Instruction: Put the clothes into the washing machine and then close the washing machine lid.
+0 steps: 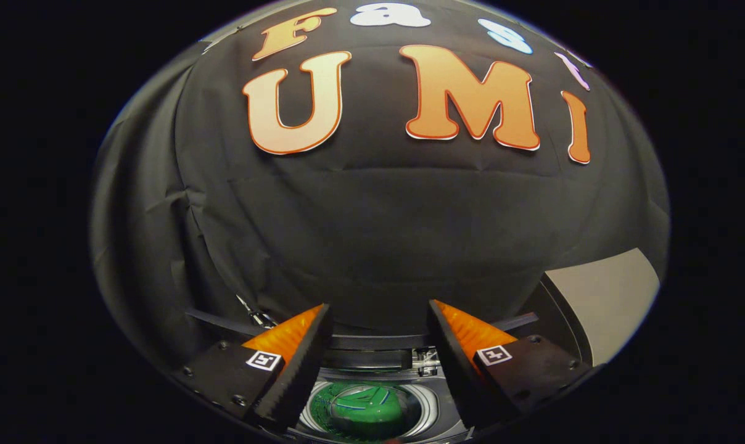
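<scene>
Place: a recording booth set up for laundry
Signs: black cloth wall [372, 234]; open-topped washing machine [372, 410] below the gripper [378, 308], its fingers spread apart

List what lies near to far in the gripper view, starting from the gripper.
gripper, fingers spread with nothing between them → washing machine drum, green inside, low between the fingers → black rim of the machine → black cloth wall.

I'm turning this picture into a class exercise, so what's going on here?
A person holds a claw above a top-loading washing machine. Its fingers are open, holding nothing. Below and between them is the round drum opening with something green inside, perhaps clothing. The lid looks raised beside the claw, so closing it remains to be done.
</scene>
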